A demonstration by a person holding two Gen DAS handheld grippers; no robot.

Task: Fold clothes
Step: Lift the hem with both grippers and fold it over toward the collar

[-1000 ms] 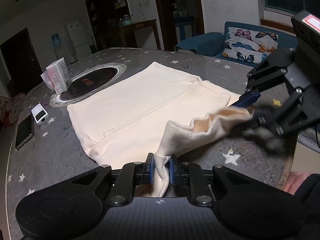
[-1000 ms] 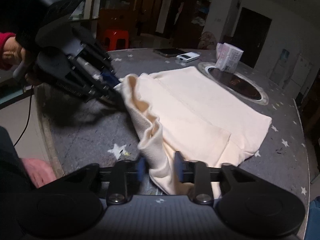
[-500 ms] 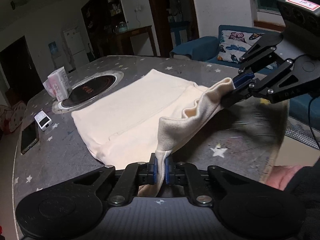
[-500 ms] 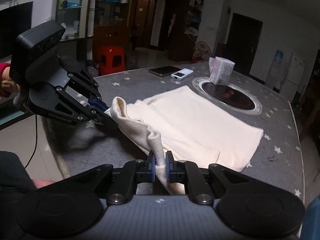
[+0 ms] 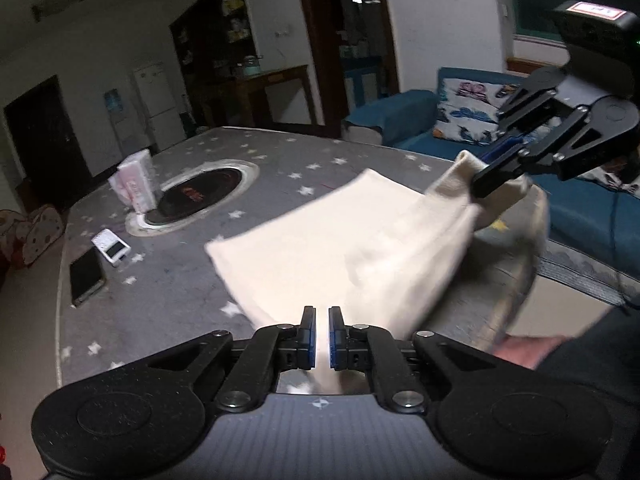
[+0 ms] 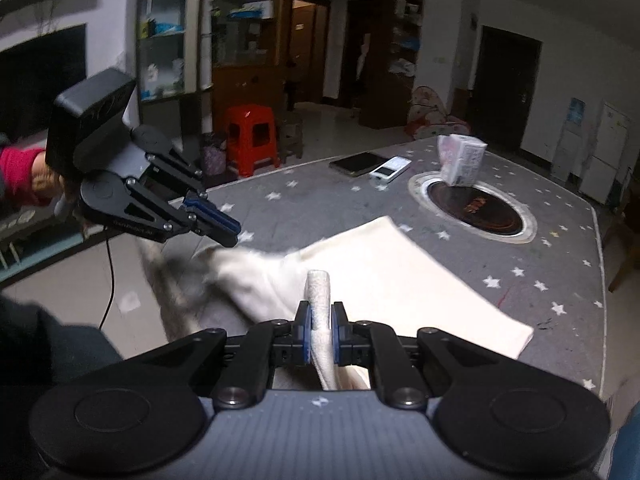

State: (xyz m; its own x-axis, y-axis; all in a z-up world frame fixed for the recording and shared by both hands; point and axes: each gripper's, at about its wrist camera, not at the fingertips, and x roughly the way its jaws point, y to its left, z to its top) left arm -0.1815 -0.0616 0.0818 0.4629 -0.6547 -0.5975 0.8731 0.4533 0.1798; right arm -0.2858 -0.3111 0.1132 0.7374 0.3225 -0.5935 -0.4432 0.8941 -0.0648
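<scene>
Above the grey star-patterned table (image 5: 168, 292), both black two-finger grippers (image 5: 322, 338) (image 6: 320, 334) pinch the cream knit garment's (image 5: 340, 248) near edge; uneven lifting could skew the fold.

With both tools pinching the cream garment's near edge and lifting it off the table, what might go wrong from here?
1. The right tool grips only a thin roll of the cream garment; it may slip out as the fold is carried.
2. The fabric sags unevenly between it and the left tool, so the fold may land creased.
3. The tissue pack and phone lie close by on the table; a sweeping edge might catch them.
</scene>
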